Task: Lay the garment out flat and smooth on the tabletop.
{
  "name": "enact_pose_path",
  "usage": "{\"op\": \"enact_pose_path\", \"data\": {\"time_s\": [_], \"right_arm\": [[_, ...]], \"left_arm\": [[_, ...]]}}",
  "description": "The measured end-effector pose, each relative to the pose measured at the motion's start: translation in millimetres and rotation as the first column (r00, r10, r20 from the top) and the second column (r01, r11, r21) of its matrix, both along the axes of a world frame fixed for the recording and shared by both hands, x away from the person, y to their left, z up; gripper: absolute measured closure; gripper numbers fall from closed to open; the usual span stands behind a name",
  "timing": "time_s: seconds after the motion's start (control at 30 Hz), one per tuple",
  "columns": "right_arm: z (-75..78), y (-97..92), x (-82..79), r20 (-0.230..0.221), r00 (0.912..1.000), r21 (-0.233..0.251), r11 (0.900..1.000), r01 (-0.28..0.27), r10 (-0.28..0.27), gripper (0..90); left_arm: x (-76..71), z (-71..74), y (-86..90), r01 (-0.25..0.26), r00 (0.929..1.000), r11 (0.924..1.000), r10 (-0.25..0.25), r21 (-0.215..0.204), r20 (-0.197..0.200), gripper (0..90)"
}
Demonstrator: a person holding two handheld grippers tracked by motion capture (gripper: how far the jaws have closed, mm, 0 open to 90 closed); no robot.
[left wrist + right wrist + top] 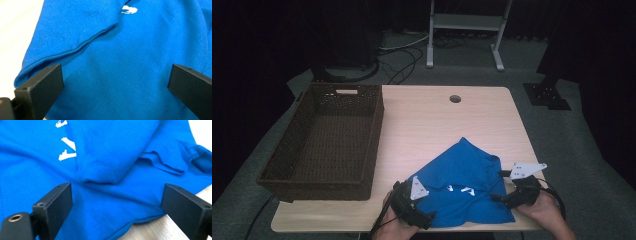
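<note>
The high view takes in the whole wooden table (427, 125). A dark wicker basket (307, 150) stands at the left of the frame, and a crumpled blue shirt (462, 185) lies at lower centre, near the table's front edge. The left gripper (424, 212) sits at the shirt's lower-left corner. The right gripper (499, 192) sits at its right edge, and a hand (544, 207) is visible behind it.

The gripper views supply detail the overhead frame lacks. In the left gripper view, both black jaws stand wide apart over the blue shirt (120, 65), nothing clamped between them. A folded hem runs diagonally from lower left toward upper centre, and a white print mark (129, 10) shows at the top. In the right gripper view, the jaws are likewise spread wide and grip nothing. The blue shirt (107, 165) shows a raised fold at centre, white print (66, 147) at upper left and a sleeve hem at right. Bare table (155, 230) appears at the lower right.

In the high view, the shirt's long axis runs diagonally, from a peaked corner at upper centre of the cloth down to its broad edge along the bottom of the frame.
</note>
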State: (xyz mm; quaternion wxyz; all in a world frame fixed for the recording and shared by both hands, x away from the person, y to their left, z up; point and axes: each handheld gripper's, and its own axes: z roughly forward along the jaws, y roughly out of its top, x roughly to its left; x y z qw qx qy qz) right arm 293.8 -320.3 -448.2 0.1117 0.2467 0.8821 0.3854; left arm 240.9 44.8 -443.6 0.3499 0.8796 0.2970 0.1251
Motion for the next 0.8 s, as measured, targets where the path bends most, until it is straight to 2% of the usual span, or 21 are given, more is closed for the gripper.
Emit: {"op": "enact_pose_path", "data": {"time_s": [0.17,0.47,0.67,0.8], "right_arm": [[0.0,0.0,0.0,0.0,1.0,0.0,1.0,0.0,0.0,9.6],[0.0,0.0,0.0,-0.001,1.0,0.001,1.0,0.001,-0.001,9.6],[0.0,0.0,0.0,-0.001,1.0,0.0,1.0,0.001,-0.001,9.6],[0.0,0.0,0.0,-0.001,1.0,0.001,1.0,0.001,-0.001,9.6]], "left_arm": [[5.6,2.2,0.6,0.029,0.9996,0.9996,-0.029,0.001,0.002,0.0],[27.3,17.0,-2.9,0.073,0.9973,0.9958,-0.073,-0.054,0.003,0.0],[43.0,25.2,-10.4,0.113,0.9936,0.9893,-0.112,-0.092,0.015,0.0],[48.6,30.0,-17.6,0.129,0.9915,0.9867,-0.127,-0.098,0.028,0.0]]}}
